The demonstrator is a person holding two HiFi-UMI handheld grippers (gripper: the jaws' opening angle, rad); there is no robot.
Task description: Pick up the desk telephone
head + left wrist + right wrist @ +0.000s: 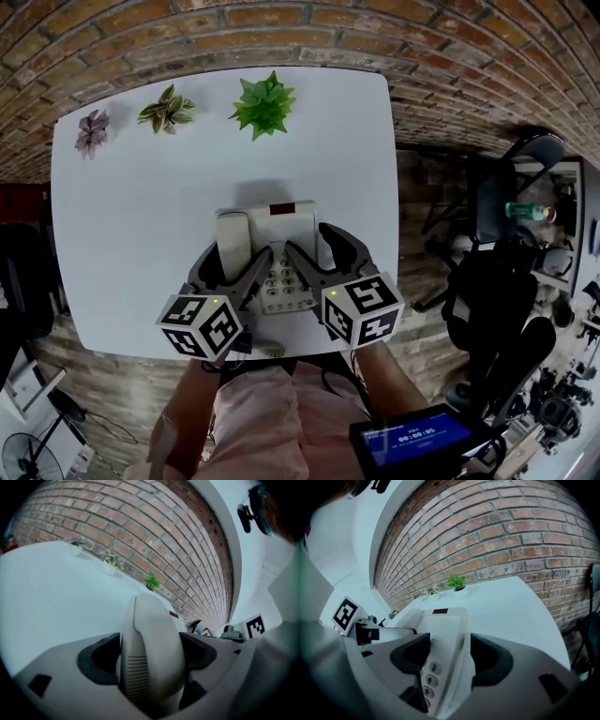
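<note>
Pointing lengthwise away from the person (253, 417), desk telephone (292, 225) hides its near end; left gripper (236, 255), wide, straddles handset (232, 234), right gripper (309, 242), wide, keypad (279, 279) edge.

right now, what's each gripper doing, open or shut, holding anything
left gripper: open, jaws either side of the handset, not gripping
right gripper: open, jaws astride the telephone edge, nothing held
</note>
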